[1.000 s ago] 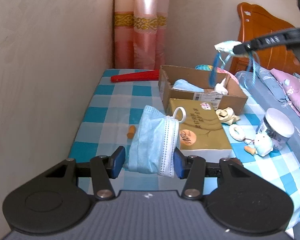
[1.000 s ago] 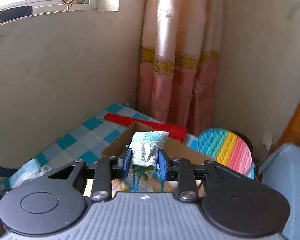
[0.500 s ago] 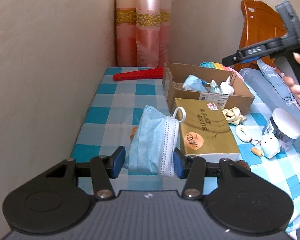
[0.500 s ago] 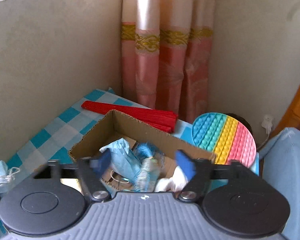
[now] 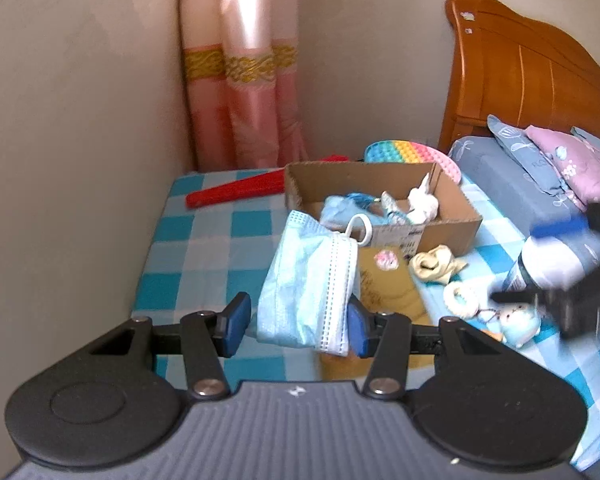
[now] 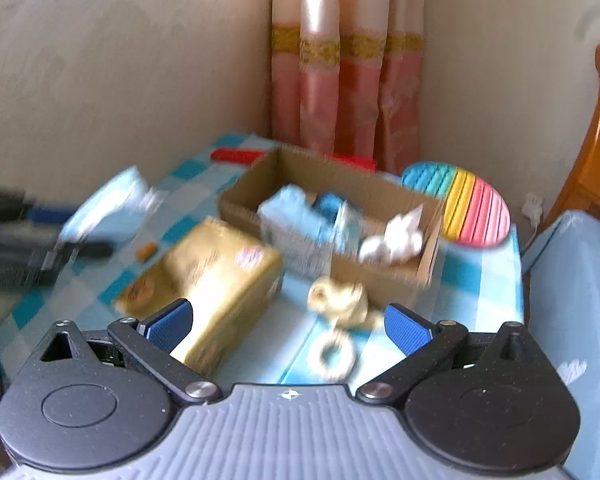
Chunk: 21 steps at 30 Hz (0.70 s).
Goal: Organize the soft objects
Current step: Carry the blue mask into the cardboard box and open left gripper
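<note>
My left tongs [image 5: 296, 326] grip a folded blue face mask [image 5: 310, 284], lifted above the checked table [image 5: 172, 240], pointing toward the cardboard box [image 5: 448, 216]. My right tongs [image 6: 288, 326] are wide open and empty, low over the cream sock [image 6: 340, 300]. The box holds some soft things already; I judge the mask, the sock and the small plush [image 5: 518, 326] remain

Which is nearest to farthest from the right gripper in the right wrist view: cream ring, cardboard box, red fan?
From the right gripper, whose jaws stand wide open:
1. cream ring, between the fingers, just ahead.
2. cardboard box, mid-table, beyond the ring.
3. red fan, far edge by the curtain, behind the box.
</note>
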Motion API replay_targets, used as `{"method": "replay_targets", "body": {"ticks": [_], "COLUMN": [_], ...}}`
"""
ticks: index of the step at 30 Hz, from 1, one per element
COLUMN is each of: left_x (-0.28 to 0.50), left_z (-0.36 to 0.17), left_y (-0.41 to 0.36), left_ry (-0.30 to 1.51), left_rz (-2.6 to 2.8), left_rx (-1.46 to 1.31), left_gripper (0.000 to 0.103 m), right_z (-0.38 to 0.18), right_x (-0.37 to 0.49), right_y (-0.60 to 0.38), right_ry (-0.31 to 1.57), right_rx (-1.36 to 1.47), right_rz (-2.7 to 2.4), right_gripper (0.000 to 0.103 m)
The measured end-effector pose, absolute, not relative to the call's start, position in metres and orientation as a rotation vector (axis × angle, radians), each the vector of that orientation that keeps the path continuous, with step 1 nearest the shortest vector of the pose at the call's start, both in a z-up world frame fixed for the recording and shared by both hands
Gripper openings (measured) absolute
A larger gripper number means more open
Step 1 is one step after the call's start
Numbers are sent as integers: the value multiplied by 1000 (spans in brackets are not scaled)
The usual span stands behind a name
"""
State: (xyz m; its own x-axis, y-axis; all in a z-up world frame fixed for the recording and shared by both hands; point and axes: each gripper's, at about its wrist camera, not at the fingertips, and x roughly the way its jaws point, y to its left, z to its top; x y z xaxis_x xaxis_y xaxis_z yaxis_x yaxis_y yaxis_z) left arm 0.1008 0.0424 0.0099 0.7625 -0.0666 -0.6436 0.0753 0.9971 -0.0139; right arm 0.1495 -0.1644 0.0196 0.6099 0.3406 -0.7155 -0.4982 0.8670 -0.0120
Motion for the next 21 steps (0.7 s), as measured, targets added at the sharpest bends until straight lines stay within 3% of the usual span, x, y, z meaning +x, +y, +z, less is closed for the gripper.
{"method": "replay_targets", "body": {"ticks": [8,21], "left_x": [147,241], "left_z": [23,27], "left_y": [12,-59], "left_ry": [687,738], "left_rz": [-134,-227], "left_rx": [96,189], "left_gripper": [49,49], "right_z": [-19,-25], "right_x": [104,96], "right_y": [-166,-182], "right_ry": [790,765], "right_rx": [-269,-221], "right_rz": [406,399], "right_gripper": [103,103]}}
